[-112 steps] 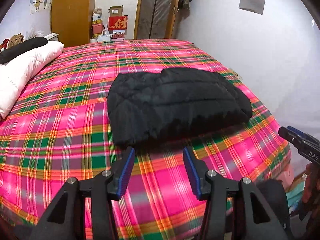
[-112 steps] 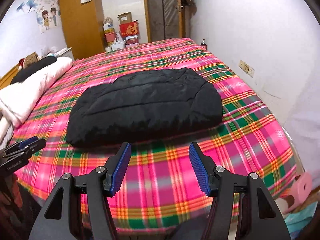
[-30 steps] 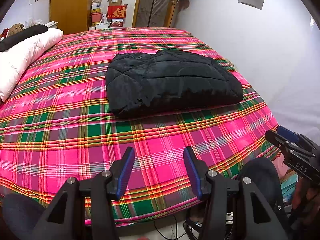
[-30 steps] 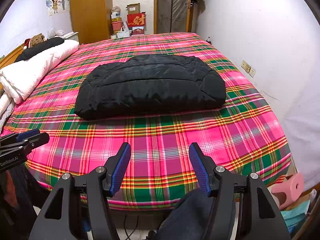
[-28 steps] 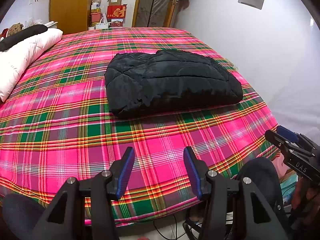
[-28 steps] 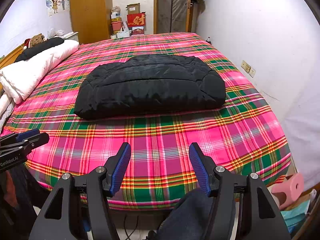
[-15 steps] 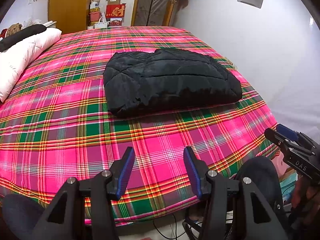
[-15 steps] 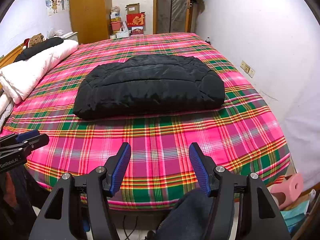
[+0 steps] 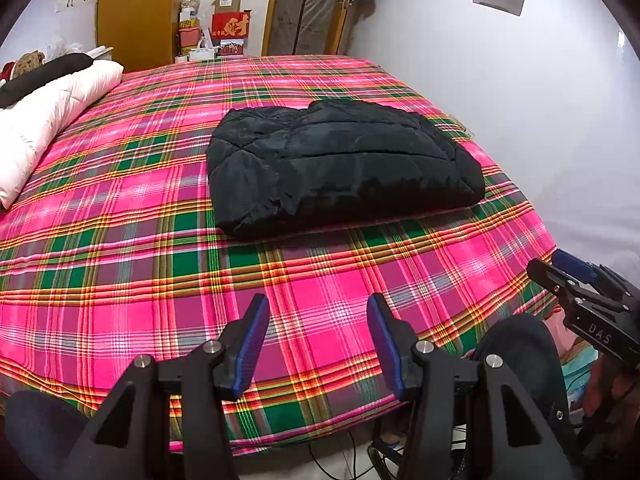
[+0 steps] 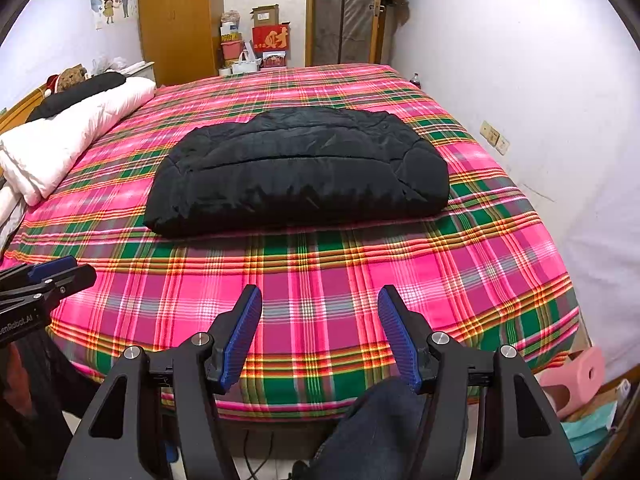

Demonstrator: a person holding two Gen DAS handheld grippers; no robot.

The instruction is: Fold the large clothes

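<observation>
A black quilted jacket (image 9: 340,164) lies folded into a thick flat bundle on the pink plaid bed (image 9: 120,272); it also shows in the right wrist view (image 10: 296,168). My left gripper (image 9: 316,320) is open and empty, held back over the bed's near edge, well short of the jacket. My right gripper (image 10: 320,312) is open and empty too, also back at the near edge. Each gripper shows at the side of the other's view, the right one (image 9: 576,280) and the left one (image 10: 52,276).
A white duvet (image 10: 68,136) with a dark pillow lies along the bed's left side. A white wall (image 10: 520,100) runs close along the right. A wardrobe (image 10: 176,16) and boxes (image 10: 268,36) stand beyond the bed. The person's knees sit below the grippers.
Over the last seconds both grippers drew back from the jacket to the bed's near edge. In the last second almost nothing moved.
</observation>
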